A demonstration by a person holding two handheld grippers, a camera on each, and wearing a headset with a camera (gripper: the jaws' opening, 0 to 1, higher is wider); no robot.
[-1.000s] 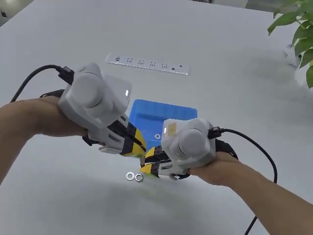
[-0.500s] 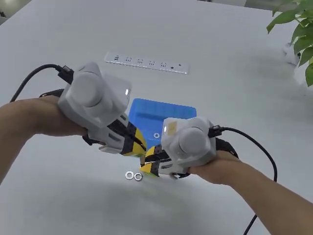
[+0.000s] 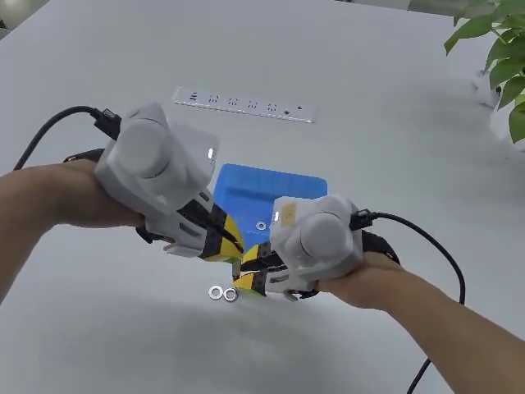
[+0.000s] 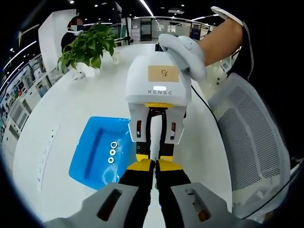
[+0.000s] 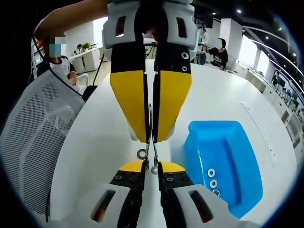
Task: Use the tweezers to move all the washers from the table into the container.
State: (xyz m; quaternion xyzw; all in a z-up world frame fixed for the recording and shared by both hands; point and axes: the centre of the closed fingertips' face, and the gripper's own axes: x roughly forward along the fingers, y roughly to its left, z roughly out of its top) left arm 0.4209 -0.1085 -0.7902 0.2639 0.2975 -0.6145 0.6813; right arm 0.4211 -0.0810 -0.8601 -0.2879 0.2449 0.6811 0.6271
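Note:
Thin metal tweezers [image 5: 151,124] run from between the yellow jaws of my left gripper [image 5: 151,114] down into the jaws of my right gripper [image 5: 152,167]. Both grippers meet nose to nose, the left gripper [image 3: 234,246] and the right gripper [image 3: 250,277] each shut on the tweezers just in front of the blue container [image 3: 287,190]. Two washers [image 3: 222,293] lie on the white table beside the right gripper's tips; one washer [image 5: 141,153] lies beside the tweezers' tips. Three washers [image 4: 112,152] lie inside the container [image 4: 95,156], also seen as a row of washers [image 5: 213,183].
A white power strip [image 3: 244,106] lies beyond the container. A potted plant [image 3: 492,57] stands at the far right of the white table [image 3: 385,148]. Cables trail from both grippers. A mesh office chair [image 4: 256,142] stands at the table's near side.

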